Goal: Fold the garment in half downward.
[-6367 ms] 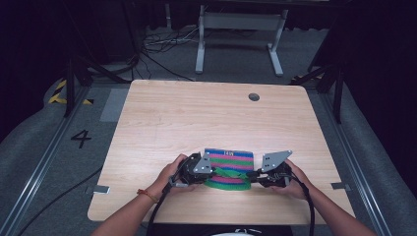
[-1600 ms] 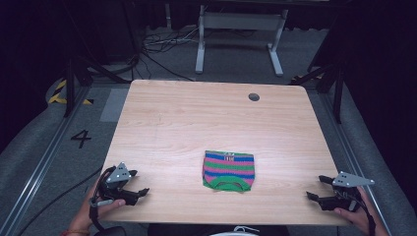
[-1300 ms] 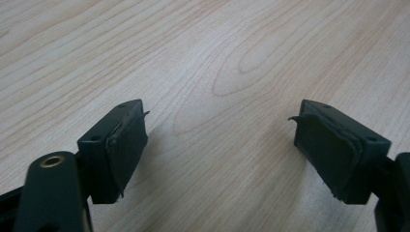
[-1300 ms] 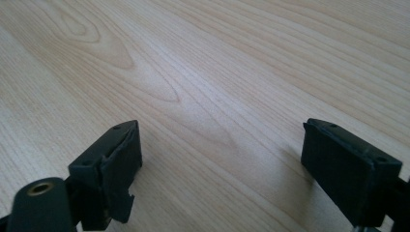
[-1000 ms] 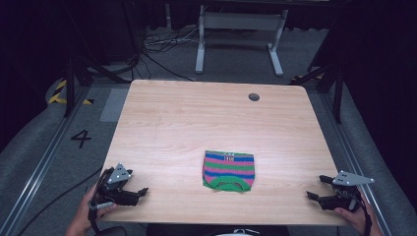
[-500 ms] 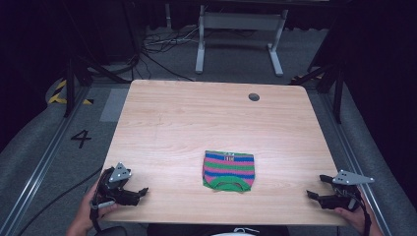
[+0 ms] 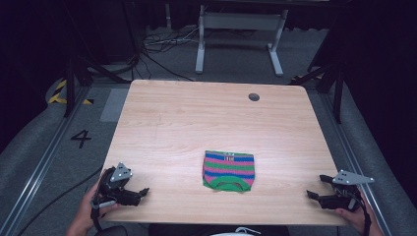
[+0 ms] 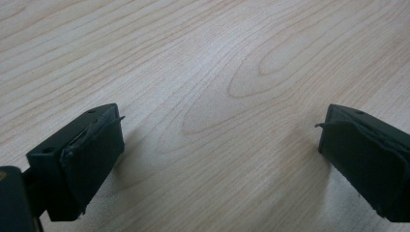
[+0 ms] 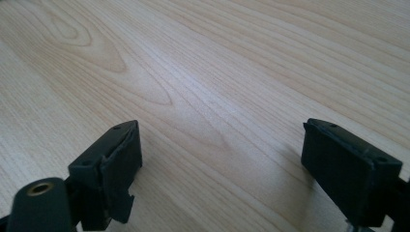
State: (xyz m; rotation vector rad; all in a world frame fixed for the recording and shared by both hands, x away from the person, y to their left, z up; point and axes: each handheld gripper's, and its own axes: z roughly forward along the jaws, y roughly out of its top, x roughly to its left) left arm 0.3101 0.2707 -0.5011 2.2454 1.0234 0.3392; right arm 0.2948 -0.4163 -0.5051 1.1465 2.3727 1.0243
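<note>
A folded striped knit cloth [image 7: 229, 170], in pink, blue and green bands, lies flat on the wooden table [image 7: 211, 123] near its front middle. My left gripper [image 7: 139, 193] rests at the table's front left corner, held by a hand, well apart from the cloth. In the left gripper view its jaws [image 8: 217, 154] stand wide open over bare wood. My right gripper [image 7: 314, 194] sits at the front right corner, likewise far from the cloth. Its jaws [image 9: 220, 159] are open in the right gripper view, nothing between them.
A round cable hole [image 7: 253, 97] sits near the table's far right edge. A white metal frame [image 7: 239, 29] and cables lie on the floor beyond the table. A floor mark "4" [image 7: 81, 138] is to the left.
Earlier both grippers were at the cloth in the middle; since then they have drawn back to the front corners. Over the last second nothing has visibly moved.
</note>
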